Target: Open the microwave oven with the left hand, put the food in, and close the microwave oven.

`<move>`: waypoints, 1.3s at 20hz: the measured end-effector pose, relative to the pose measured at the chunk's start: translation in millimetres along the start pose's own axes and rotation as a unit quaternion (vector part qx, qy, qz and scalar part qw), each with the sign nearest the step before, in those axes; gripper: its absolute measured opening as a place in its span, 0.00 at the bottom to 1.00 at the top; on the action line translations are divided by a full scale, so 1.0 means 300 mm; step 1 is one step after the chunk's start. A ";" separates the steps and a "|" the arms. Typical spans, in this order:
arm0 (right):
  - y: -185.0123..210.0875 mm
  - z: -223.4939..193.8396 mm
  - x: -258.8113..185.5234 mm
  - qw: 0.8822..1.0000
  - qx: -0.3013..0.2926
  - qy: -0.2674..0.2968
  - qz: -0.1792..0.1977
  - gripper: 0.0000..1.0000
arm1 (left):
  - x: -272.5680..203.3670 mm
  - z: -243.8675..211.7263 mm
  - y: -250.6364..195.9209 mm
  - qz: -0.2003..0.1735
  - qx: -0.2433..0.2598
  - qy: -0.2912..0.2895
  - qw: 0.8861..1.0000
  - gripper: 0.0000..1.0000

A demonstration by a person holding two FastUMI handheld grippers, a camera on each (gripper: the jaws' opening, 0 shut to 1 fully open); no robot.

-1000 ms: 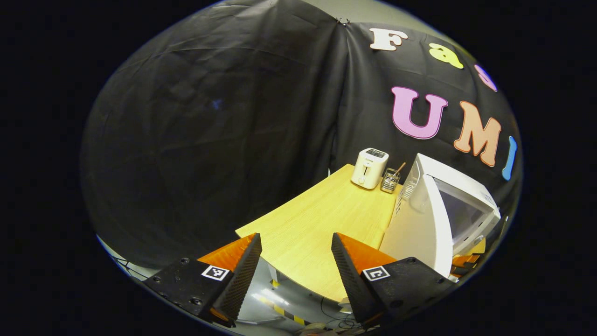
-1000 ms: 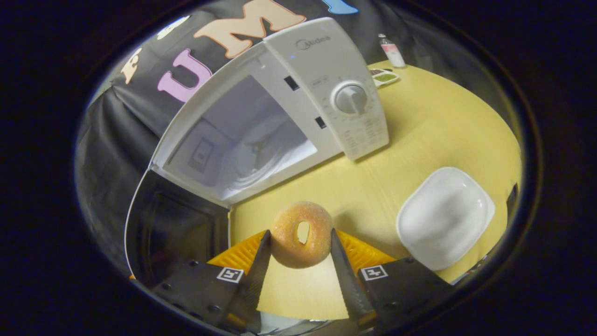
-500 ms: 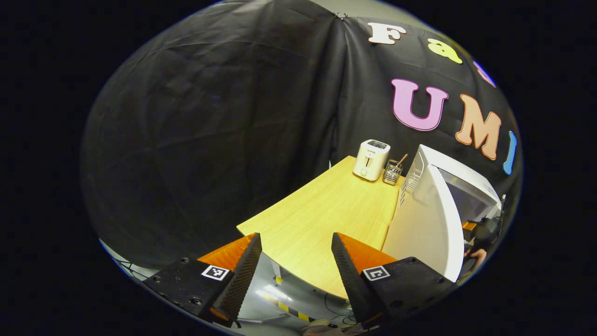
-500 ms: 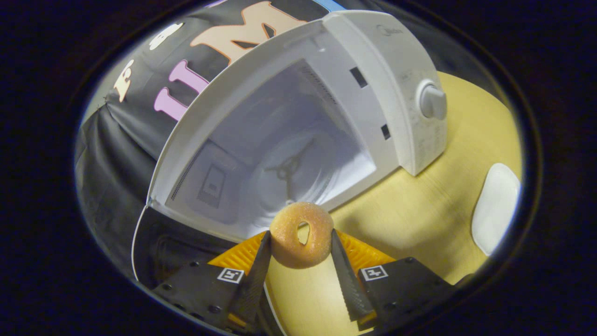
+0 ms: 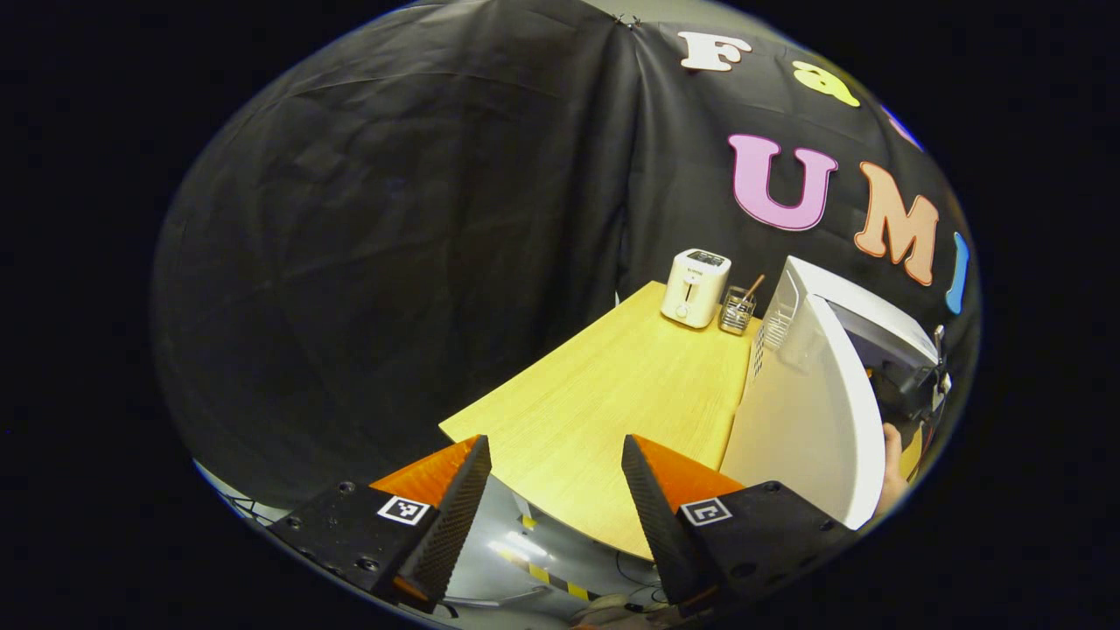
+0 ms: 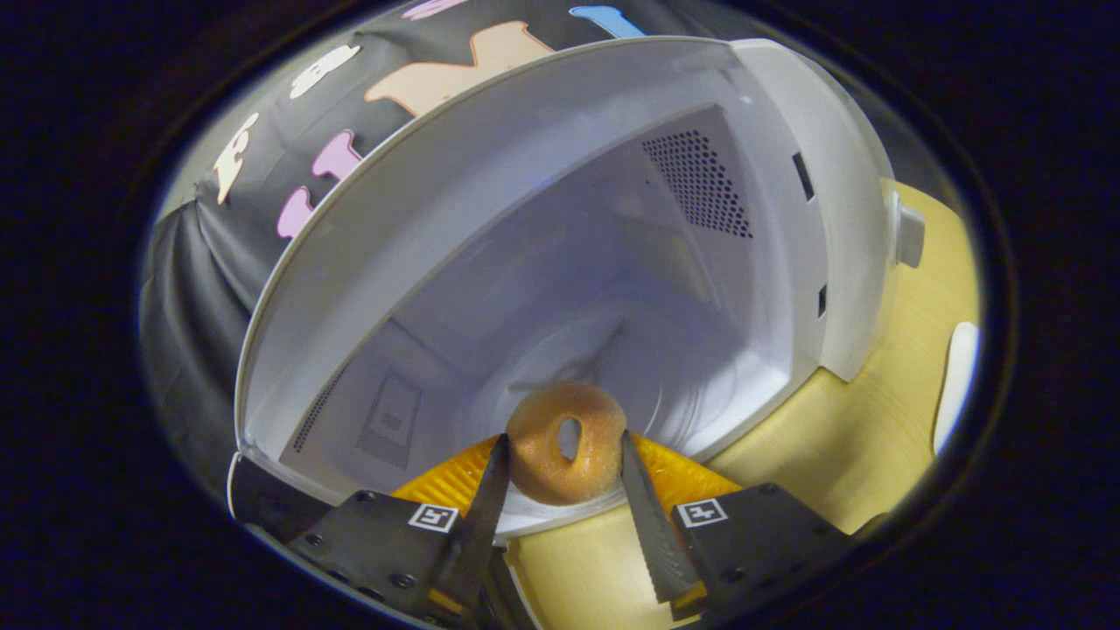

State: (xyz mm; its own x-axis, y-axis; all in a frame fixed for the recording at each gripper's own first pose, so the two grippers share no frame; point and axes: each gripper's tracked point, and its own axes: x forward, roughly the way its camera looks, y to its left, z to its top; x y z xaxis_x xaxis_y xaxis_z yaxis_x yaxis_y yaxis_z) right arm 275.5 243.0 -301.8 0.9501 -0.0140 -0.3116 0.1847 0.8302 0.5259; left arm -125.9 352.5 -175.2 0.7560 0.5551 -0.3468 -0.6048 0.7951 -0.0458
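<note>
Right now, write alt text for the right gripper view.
The right gripper holds a sugared doughnut between its fingers at the mouth of the open white microwave. Past it lies the empty white chamber. A yellow table runs to the right.

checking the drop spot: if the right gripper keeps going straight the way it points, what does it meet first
The right gripper, shut on the doughnut, points into the open microwave oven. Straight on, it would probably reach the cavity floor first, though depth is hard to judge.
</note>
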 end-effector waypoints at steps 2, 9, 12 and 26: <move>-0.012 0.020 0.021 1.000 -0.002 -0.017 -0.014 0.69 | 0.003 -0.007 -0.002 0.000 -0.001 0.003 1.000 0.89; -0.039 0.033 0.055 0.998 -0.028 -0.043 -0.038 0.72 | 0.005 -0.031 -0.037 -0.019 0.000 0.012 1.000 0.89; -0.056 0.052 0.037 0.996 -0.052 -0.055 -0.039 0.87 | 0.002 -0.021 -0.058 -0.029 -0.003 0.008 1.000 0.89; -0.135 0.138 -0.266 0.982 -0.177 -0.067 0.007 0.99 | -0.038 -0.038 -0.170 -0.094 0.006 0.007 0.996 0.23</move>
State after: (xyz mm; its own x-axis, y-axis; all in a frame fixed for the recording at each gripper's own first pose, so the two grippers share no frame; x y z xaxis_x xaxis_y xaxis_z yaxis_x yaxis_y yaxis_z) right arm 202.7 187.5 -265.6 0.9809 -0.0556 -0.1862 0.0957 0.9721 0.2142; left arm -106.6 303.0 -179.6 0.8521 0.3924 -0.3464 -0.4493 0.8878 -0.0994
